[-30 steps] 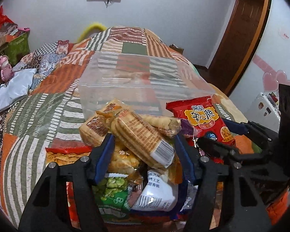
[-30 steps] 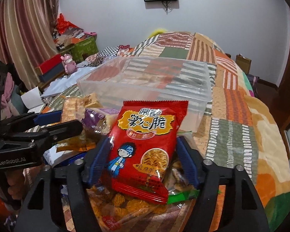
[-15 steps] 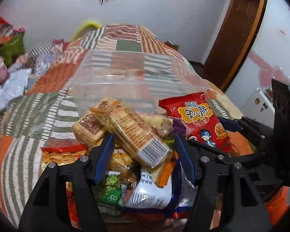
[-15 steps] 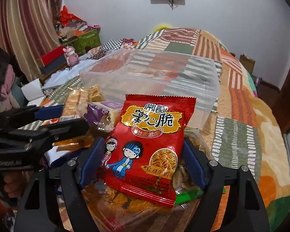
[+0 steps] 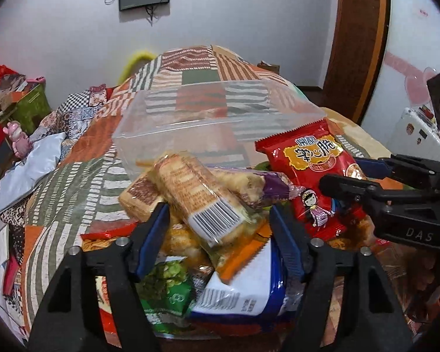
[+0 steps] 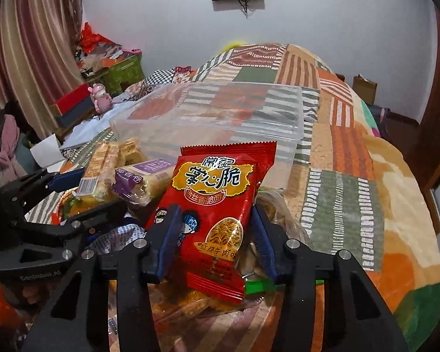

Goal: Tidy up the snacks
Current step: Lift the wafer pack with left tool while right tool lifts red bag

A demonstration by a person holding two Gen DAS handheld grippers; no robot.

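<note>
Your right hand-held gripper [image 6: 212, 231] is closing on the red noodle-snack packet with yellow lettering [image 6: 217, 202]; the packet stands between its blue pads, and the left pad [image 6: 167, 240] already overlaps the packet's edge. The packet's long axis runs away from you toward the clear rectangular plastic container [image 6: 290, 130], serrated top edge nearest the container, printed face up and tilted toward the camera.

Your left hand-held gripper [image 5: 220, 240] stands part-open around the clear-wrapped pack of tan biscuits with a barcode label [image 5: 196, 196]. Whether its pads press on the pack, I cannot tell. The pack's long axis runs diagonally, barcode end toward you, far end pointing at the container's left corner.

The container sits on the patchwork quilt [image 6: 343, 199] of the bed, just beyond the snack heap. Little shows in it: only an orange streak at its near left corner, too indistinct to name.

The left view alone shows a green pea-snack bag [image 5: 167, 287] and a blue-and-white packet [image 5: 243, 290] beneath the biscuits. The right view alone shows the red packet's lower half with its noodle picture, and the striped curtain [image 6: 26, 58] left of the container. Both views show a purple-ended roll packet [image 6: 138, 180] between biscuits and red packet.
</note>
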